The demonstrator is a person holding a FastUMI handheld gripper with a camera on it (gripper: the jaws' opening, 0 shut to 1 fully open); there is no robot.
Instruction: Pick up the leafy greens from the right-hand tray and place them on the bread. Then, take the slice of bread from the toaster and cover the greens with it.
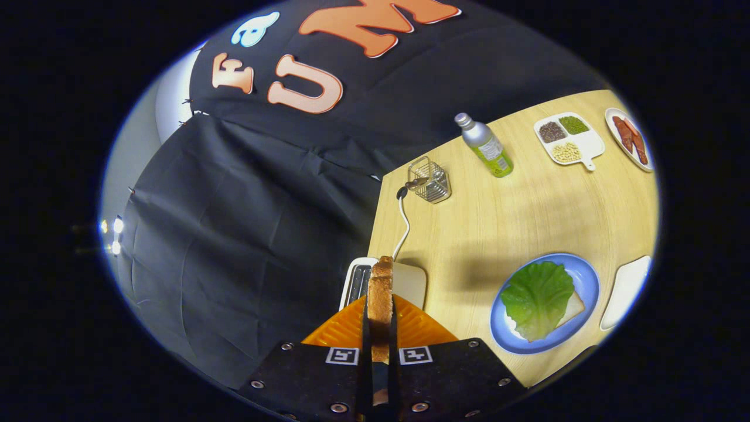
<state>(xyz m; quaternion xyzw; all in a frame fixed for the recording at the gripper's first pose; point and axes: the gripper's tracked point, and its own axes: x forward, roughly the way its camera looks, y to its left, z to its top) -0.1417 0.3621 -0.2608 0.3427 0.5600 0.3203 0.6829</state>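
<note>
Toast (380,293) stands on edge between the fingers of the tool (380,328), which are closed tight on its two flat faces, so the slice is gripped thin-side-up and can later be turned flat. It sits just above the toaster (410,281), whose slot lies right behind it, which suggests the slice is clear of the slot or nearly so; I cannot tell whether its lower edge is fully out. To the right, well apart from the toaster, the blue plate (589,281) carries the bottom bread (575,308) with the greens (538,296) spread over it, covering most of the slice, so the first half of the task looks done and this stack is where the toast should go. Beside the plate lies the white tray (627,290). The toaster's cord (404,225) runs back toward a wire basket (429,180); farther across the worktop (504,217) stand a bottle (486,146), a divided dish (567,139) and a plate of red strips (630,139), all out of the likely path.
</note>
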